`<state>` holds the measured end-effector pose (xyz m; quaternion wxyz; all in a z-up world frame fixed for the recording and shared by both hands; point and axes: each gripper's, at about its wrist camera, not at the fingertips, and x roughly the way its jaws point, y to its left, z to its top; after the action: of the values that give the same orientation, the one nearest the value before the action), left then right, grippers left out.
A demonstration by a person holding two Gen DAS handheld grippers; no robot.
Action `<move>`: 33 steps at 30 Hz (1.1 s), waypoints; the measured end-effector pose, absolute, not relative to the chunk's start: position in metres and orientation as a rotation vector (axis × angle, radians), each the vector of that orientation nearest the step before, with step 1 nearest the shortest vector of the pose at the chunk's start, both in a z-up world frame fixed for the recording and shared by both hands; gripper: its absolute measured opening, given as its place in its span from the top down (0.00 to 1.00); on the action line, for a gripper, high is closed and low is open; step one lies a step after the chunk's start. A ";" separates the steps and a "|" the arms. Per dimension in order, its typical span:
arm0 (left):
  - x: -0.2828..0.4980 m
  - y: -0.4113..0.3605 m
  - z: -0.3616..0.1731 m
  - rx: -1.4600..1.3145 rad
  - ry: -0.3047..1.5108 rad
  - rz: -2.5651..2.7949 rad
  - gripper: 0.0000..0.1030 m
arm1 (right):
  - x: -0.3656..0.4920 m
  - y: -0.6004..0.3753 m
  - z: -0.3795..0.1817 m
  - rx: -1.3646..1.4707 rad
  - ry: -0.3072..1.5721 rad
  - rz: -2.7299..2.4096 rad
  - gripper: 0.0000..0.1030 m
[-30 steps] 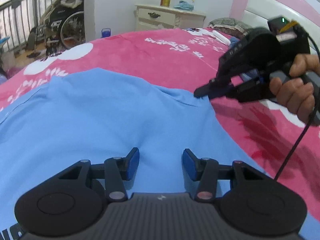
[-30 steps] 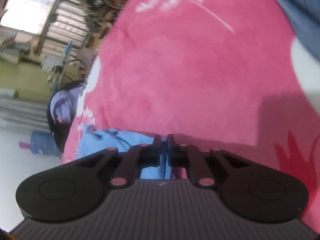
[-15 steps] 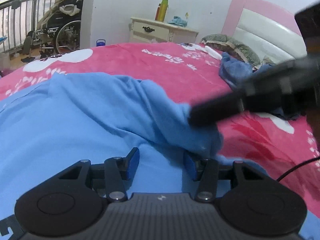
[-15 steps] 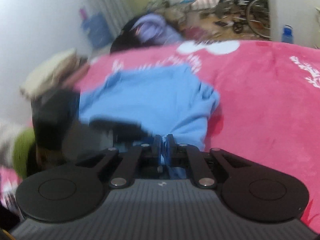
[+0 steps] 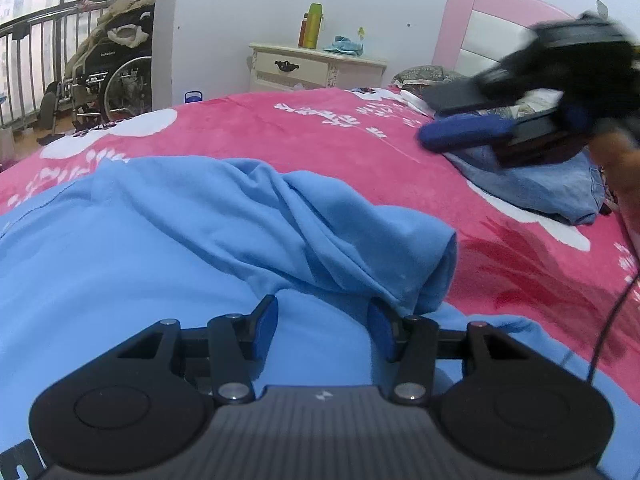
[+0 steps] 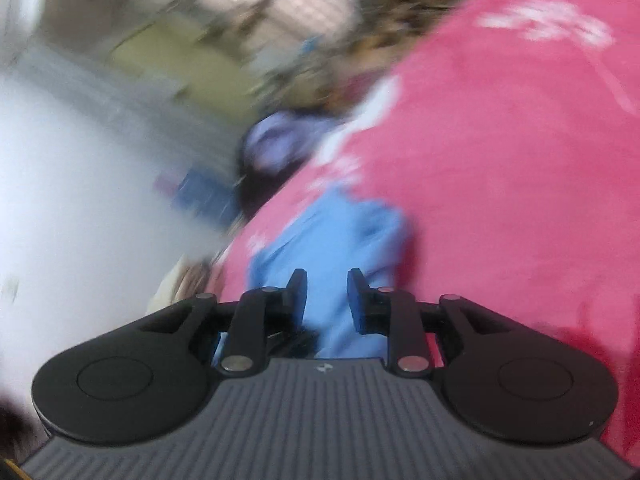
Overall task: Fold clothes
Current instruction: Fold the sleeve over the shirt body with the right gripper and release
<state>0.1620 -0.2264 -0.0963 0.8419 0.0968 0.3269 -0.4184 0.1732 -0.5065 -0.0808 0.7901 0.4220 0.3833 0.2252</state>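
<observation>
A light blue shirt (image 5: 160, 240) lies spread on the pink blanket (image 5: 320, 140), and one sleeve or edge (image 5: 360, 232) is folded over onto the body in a rumpled heap. My left gripper (image 5: 322, 324) hovers low over the shirt, open, with nothing between its fingers. The right gripper (image 5: 520, 120) is blurred at the upper right of the left wrist view, raised above the bed, held by a hand. In the right wrist view my right gripper (image 6: 326, 292) is open and empty, and the blue shirt (image 6: 332, 240) shows blurred beyond it.
A folded denim garment (image 5: 532, 184) lies on the bed at the right, near the pink headboard (image 5: 492, 28). A cream nightstand (image 5: 312, 68) with bottles stands against the wall. A wheelchair (image 5: 112, 80) is by the balcony rail at the left.
The right gripper carried a part of the shirt across onto the body, opened and let it go, then pulled away up and to the right. The left gripper stayed in place, open.
</observation>
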 end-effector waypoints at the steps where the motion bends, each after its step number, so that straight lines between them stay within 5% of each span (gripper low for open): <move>1: 0.162 -0.227 -0.097 0.206 0.690 -0.885 0.49 | 0.180 -0.509 -0.090 0.943 0.848 0.449 0.78; 10: 0.164 -0.230 -0.098 0.211 0.687 -0.887 0.49 | 0.238 -0.469 -0.142 1.108 1.002 0.454 0.77; 12: 0.164 -0.230 -0.098 0.211 0.686 -0.889 0.49 | 0.239 -0.456 -0.137 1.021 1.013 0.460 0.91; 22: 0.163 -0.235 -0.099 0.220 0.685 -0.906 0.49 | 0.222 -0.445 -0.029 0.416 0.590 0.261 0.98; 28: 0.164 -0.236 -0.100 0.220 0.684 -0.903 0.49 | 0.209 -0.399 -0.042 0.097 0.705 0.471 0.94; 33: 0.161 -0.233 -0.100 0.218 0.685 -0.902 0.49 | 0.191 -0.417 -0.037 0.162 0.708 0.588 0.75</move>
<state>0.1611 -0.2327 -0.0998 0.8383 0.1029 0.3236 -0.4266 0.1909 -0.4174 -0.0373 0.8928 0.0783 0.3412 0.2834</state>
